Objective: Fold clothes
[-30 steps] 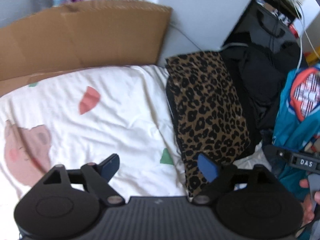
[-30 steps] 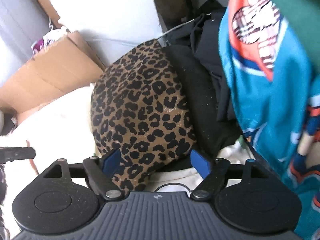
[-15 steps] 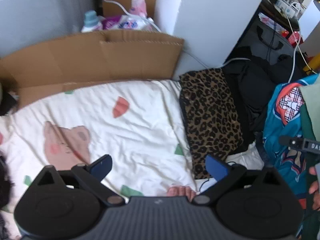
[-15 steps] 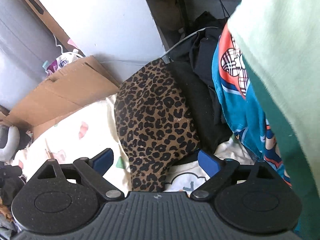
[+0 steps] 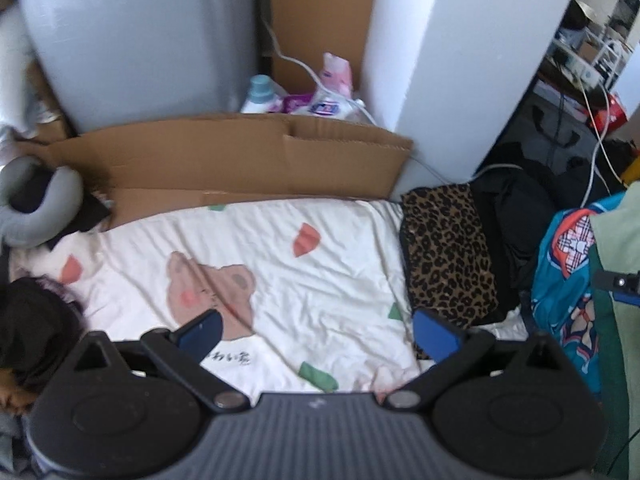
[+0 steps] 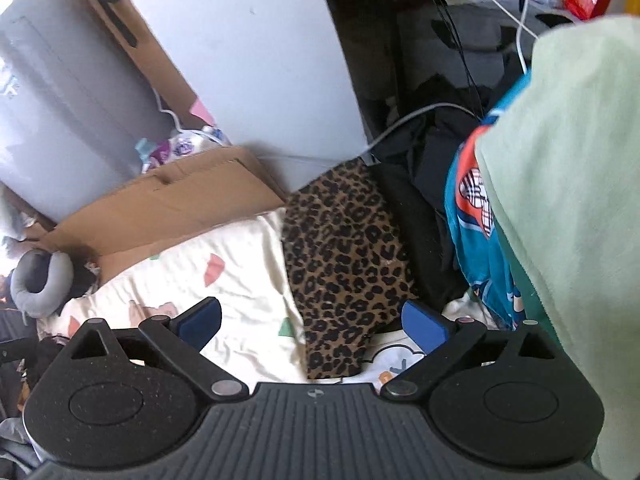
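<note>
Hovering claws: left claw and right claw, both above the bed, pointing down at it
Left claw state: released, jaws spread wide and just been opening, nothing between the blue pads
Right claw state: released, jaws wide and just been opening, nothing gripped; leopard top only seen below through the gap
Task thing: leopard top, folded into a narrow strip, lying flat at the right edge of the bed sheet
Same top, right view: leopard top runs lengthwise between the sheet and the dark heap
Sheet: cream, wrinkled, bear print near the middle, small coloured patches scattered
Right of the top: black clothes touching its long edge, piled loosely
Further right: teal printed garment hanging or draped, partly covered by a pale green cloth
Blocking view: pale green cloth fills the right side of the right view, close to the camera, hides what is behind it
Behind the bed: flattened cardboard standing along the far edge, touching the sheet
Behind cardboard: bottle with a teal cap and pink packs, white cable over them
Far left: grey neck pillow at the sheet corner; dark clothes on the left edge
Backdrop: white pillar, cluttered shelves beyond, blurred
</note>
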Demonstrator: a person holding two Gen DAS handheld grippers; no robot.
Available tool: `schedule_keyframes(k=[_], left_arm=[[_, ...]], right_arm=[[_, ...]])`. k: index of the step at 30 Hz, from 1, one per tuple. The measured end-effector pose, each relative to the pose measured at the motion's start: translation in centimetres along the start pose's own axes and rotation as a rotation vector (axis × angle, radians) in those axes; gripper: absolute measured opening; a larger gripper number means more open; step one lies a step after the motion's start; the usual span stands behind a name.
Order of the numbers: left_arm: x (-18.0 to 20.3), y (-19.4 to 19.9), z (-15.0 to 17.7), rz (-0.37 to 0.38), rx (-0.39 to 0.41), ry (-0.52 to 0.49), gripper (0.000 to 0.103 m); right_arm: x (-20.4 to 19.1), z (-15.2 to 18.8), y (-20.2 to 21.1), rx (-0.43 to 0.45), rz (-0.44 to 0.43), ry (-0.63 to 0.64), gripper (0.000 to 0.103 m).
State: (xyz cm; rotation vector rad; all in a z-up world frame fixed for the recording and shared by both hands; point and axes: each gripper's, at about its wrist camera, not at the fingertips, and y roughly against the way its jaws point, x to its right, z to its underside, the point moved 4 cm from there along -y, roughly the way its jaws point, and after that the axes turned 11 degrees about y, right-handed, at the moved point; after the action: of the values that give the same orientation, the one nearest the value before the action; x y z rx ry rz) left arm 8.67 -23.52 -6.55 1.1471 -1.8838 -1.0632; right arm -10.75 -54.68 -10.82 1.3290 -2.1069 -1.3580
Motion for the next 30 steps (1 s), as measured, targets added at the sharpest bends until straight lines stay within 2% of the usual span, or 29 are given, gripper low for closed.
schedule_keyframes(k=[5, 9, 13, 18, 21, 25, 30], left_arm=[[-2.7, 3.6, 0.7, -0.047, 0.015, 0.032, 0.102], [-5.4, 6.7, 1.1, -0.132, 0.03, 0.046, 0.102], [-8.0, 8.7, 1.2, -0.133, 0.037, 0.1, 0.102], [-9.9, 10.5, 2.1, -0.134, 0.047, 0.106, 0.102], [-10.3, 11.0, 3.2, -0.118, 0.048, 0.074, 0.102], [-11.7, 11.2, 4.7, -0.115, 0.041, 0.115, 0.102], [-13.4, 11.9, 6.2, -0.144, 0.055, 0.147, 0.102]], right_arm=[[-2.2, -0.6, 2.4, -0.013, -0.031, 0.027, 0.1], [-4.3, -1.3, 4.6, -0.018, -0.047, 0.104, 0.1], [-5.9, -2.4, 7.1, 0.003, -0.063, 0.142, 0.1], [-8.4, -3.2, 9.3, 0.011, -0.069, 0.16, 0.1], [-10.3, -3.4, 10.0, 0.01, -0.09, 0.184, 0.1], [-13.3, -3.6, 10.7, 0.005, -0.131, 0.188, 0.1], [-15.7, -2.9, 10.7, -0.011, -0.129, 0.175, 0.1]])
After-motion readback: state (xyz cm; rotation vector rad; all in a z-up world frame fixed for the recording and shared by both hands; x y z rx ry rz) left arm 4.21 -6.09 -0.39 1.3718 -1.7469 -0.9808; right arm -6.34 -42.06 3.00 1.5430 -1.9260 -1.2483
